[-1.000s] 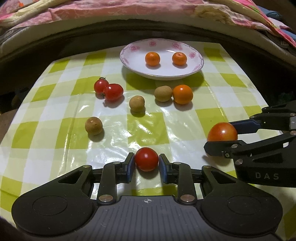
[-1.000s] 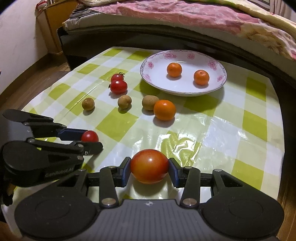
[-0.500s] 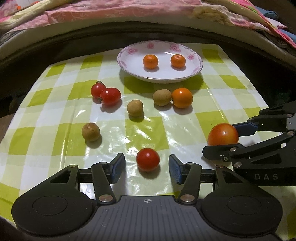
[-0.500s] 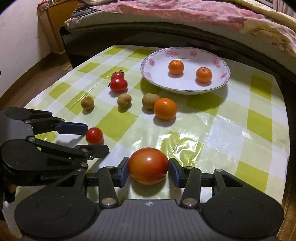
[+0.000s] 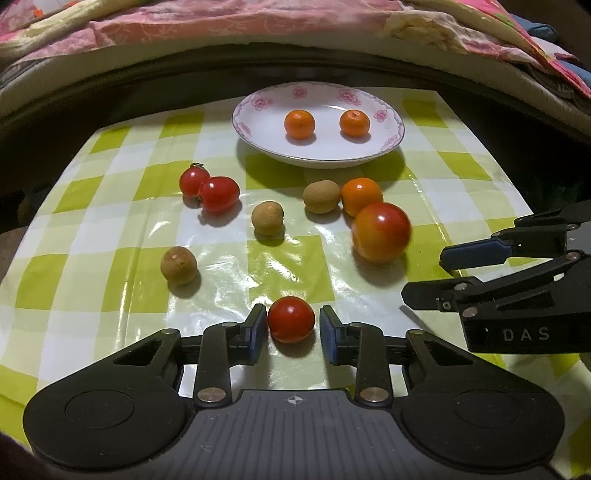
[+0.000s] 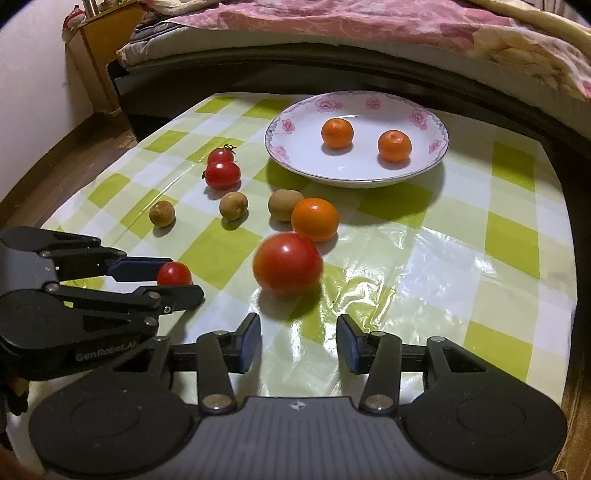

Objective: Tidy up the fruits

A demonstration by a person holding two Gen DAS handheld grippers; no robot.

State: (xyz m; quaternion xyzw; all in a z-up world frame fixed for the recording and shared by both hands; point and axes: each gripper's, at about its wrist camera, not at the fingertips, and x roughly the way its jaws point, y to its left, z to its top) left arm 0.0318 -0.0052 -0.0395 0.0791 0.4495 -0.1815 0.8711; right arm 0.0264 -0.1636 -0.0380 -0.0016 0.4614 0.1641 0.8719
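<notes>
Fruits mostly loose on the desk (image 5: 92,236), so by my read I'm early in the sort: only two small oranges sit in the plate (image 5: 391,110), nothing else is contained. Going left to right in the left wrist view: lone brown longan (image 5: 178,265) nearest the left edge, then two cherry tomatoes touching each other (image 5: 210,187), a second longan (image 5: 267,218) mid-cloth, a third longan (image 5: 321,196) touching or just beside a loose orange (image 5: 360,194), and the big tomato (image 5: 381,232) in front of that orange, blurred, looks like it's rolling free. My left claw (image 5: 292,325) has the small red tomato (image 5: 291,319) between its fingers and the jaws are closing; left pad looks on it, right pad shows a thin gap, so not gripped yet. My right claw (image 6: 300,341) is released, jaws opening, nothing between them; the big tomato (image 6: 288,263) sits ahead of the fingertips, clear of both pads. Plate contents: left orange (image 5: 299,124), right orange (image 5: 354,122), apart from each other, plenty of bare plate. No second container in view, so I can't tell where tomatoes and longans should go. Left to do, as I judge it: the third orange, four tomatoes, three longans. Bed (image 6: 332,22) behind the desk, not involved.
</notes>
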